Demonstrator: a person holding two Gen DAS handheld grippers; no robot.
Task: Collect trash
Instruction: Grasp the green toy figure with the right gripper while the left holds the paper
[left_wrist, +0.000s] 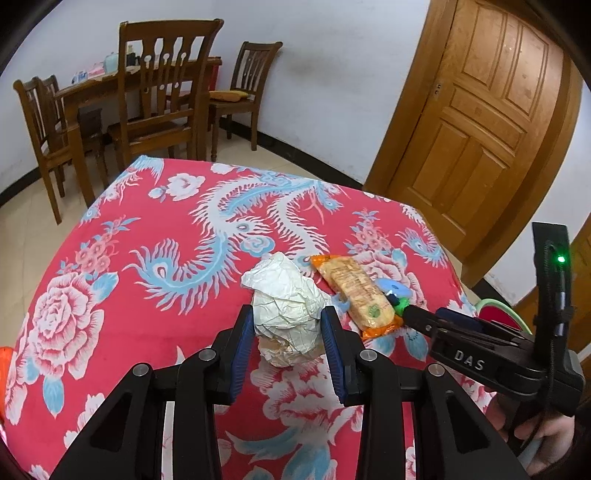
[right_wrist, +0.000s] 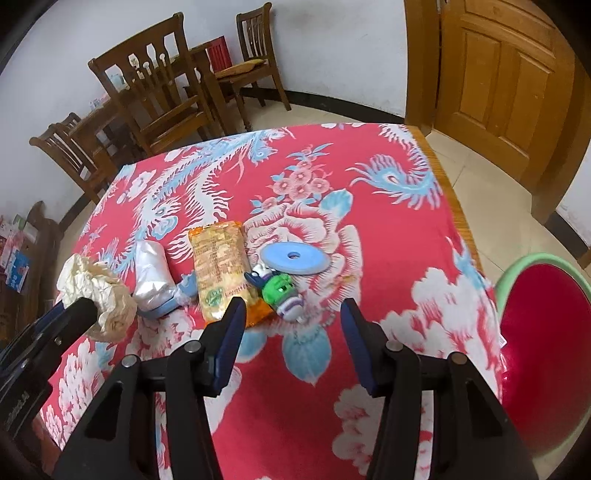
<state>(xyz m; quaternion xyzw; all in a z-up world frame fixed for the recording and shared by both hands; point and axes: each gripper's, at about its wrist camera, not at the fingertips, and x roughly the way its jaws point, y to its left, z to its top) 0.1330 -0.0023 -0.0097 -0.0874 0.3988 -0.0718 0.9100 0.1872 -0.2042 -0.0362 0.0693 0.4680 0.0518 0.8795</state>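
My left gripper (left_wrist: 287, 334) is shut on a crumpled white paper ball (left_wrist: 286, 314), pads pressing both its sides just above the red flowered tablecloth (left_wrist: 147, 258). In the right wrist view the ball (right_wrist: 92, 288) shows at the left behind a left finger. An orange snack wrapper (left_wrist: 354, 291) (right_wrist: 219, 273) lies flat beside it. A silver foil packet (right_wrist: 151, 277), a blue disc (right_wrist: 293, 258) and a small green toy figure (right_wrist: 280, 295) also lie there. My right gripper (right_wrist: 291, 328) stands open and empty, just short of the toy; it enters the left wrist view from the right (left_wrist: 415, 314).
A red basin with a green rim (right_wrist: 535, 350) sits off the table's right edge. Beyond the table stand wooden chairs (left_wrist: 162, 96) around a dining table (left_wrist: 103, 88), and a wooden door (left_wrist: 487, 122). The cloth's edge (right_wrist: 458, 206) drops to tiled floor.
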